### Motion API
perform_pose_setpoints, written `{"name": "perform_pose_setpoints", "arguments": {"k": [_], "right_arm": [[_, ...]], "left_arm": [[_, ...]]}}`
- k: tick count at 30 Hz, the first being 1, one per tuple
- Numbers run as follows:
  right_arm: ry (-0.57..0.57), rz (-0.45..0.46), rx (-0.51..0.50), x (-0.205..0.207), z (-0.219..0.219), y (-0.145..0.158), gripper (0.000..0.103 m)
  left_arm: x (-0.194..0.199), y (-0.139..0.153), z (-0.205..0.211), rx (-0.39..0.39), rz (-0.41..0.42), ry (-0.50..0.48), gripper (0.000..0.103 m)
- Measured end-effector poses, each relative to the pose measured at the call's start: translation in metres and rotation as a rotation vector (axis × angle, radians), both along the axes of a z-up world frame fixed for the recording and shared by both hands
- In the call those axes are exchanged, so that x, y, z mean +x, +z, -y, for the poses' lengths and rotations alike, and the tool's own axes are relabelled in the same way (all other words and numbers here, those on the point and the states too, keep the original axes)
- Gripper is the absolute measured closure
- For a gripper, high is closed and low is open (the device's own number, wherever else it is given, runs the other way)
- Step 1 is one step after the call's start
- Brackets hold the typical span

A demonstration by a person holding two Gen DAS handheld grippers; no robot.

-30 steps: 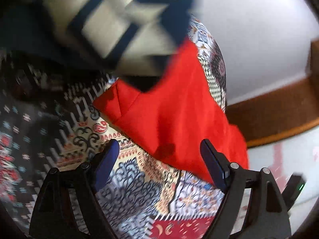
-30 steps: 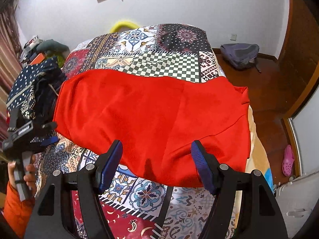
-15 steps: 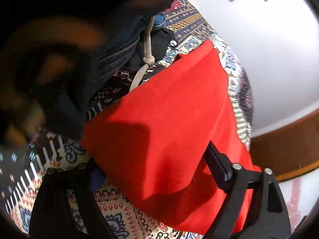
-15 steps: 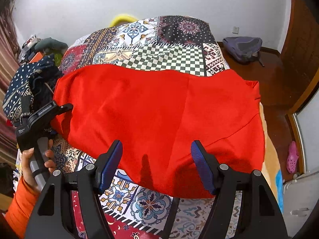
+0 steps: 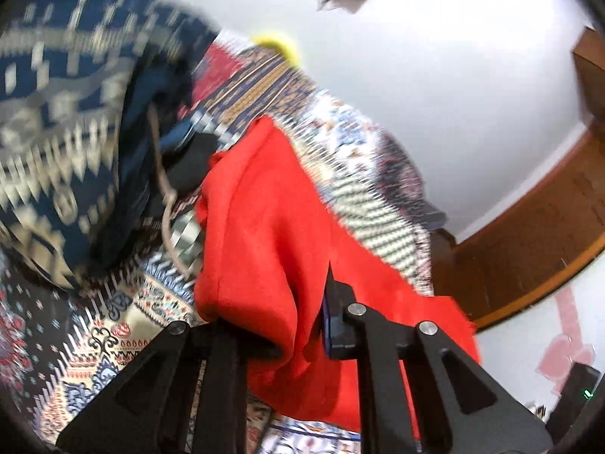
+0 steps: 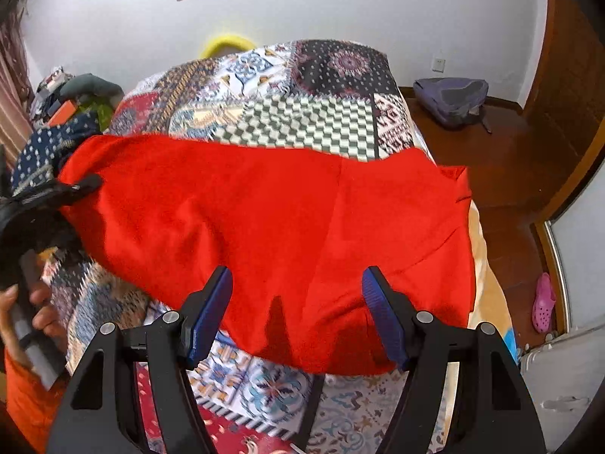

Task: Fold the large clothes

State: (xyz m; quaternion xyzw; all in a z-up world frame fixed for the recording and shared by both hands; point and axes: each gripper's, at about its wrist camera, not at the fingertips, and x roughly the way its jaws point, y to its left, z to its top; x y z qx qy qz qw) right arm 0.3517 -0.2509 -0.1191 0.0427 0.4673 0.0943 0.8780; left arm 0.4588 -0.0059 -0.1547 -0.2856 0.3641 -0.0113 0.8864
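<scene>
Even indoor light, left view motion-blurred (fisheye edges bent).

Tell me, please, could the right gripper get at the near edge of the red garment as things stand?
Probably yes: the right gripper hangs open just above the red garment, whose near edge lies bare on the patterned bedspread; nothing sits between.

Red garment (image 6: 272, 219): soft matt cloth, faintly fuzzy, draped in loose folds over the bed (image 6: 302, 117), whose cover is a printed patchwork fabric, also matt. Right gripper (image 6: 297, 314): matt black plastic frame with bright metal pivot pins and ribbed blue pads (image 6: 382, 314); left gripper (image 6: 81, 187) at 9 o'clock looks the same black plastic. Floor (image 6: 503, 166) at 3 o'clock: dark polished wood, slightly glossy; wall (image 6: 340, 3) smooth matt paint.
</scene>
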Motion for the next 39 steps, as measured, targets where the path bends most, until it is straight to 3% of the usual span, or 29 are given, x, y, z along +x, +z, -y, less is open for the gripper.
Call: {"name": "perform_pose_setpoints", "arguments": {"k": [5,9,12,16,19,23,27,33,36,39], "right_arm": [[-0.006,-0.036,0.090,0.028,-0.027,0.000,0.036],[0.098,-0.107,0.184,0.048,-0.077,-0.012,0.036],[0.157,-0.169,0.188,0.055,-0.113,-0.033,0.036],[0.230,-0.313,0.241,0.060,-0.150,-0.080,0.035],[0.243,-0.323,0.236,0.057,-0.153,-0.088,0.035],[0.224,-0.313,0.297,0.051,-0.120,-0.073,0.035],[0.079,-0.194,0.326,0.032,-0.045,-0.046,0.035],[-0.175,-0.047,0.189,-0.009,0.074,-0.013,0.035],[-0.257,-0.029,0.157,-0.030,0.112,-0.006,0.035],[-0.302,-0.040,0.149,-0.042,0.132,-0.007,0.035]], "left_arm": [[-0.021,0.056,0.000,0.029,0.125,-0.029,0.098],[-0.040,0.091,-0.002,0.116,0.211,-0.046,0.100],[-0.050,0.093,-0.010,0.190,0.232,-0.029,0.100],[-0.055,0.077,-0.032,0.194,0.185,-0.018,0.100],[-0.056,0.073,-0.033,0.218,0.170,-0.026,0.100],[-0.046,0.080,-0.005,0.276,0.216,-0.090,0.100],[-0.032,0.097,0.051,0.309,0.267,-0.206,0.100],[-0.016,0.087,0.169,0.321,0.263,-0.473,0.100],[-0.018,0.053,0.220,0.305,0.170,-0.634,0.100],[-0.014,0.002,0.247,0.261,-0.013,-0.776,0.100]]}}
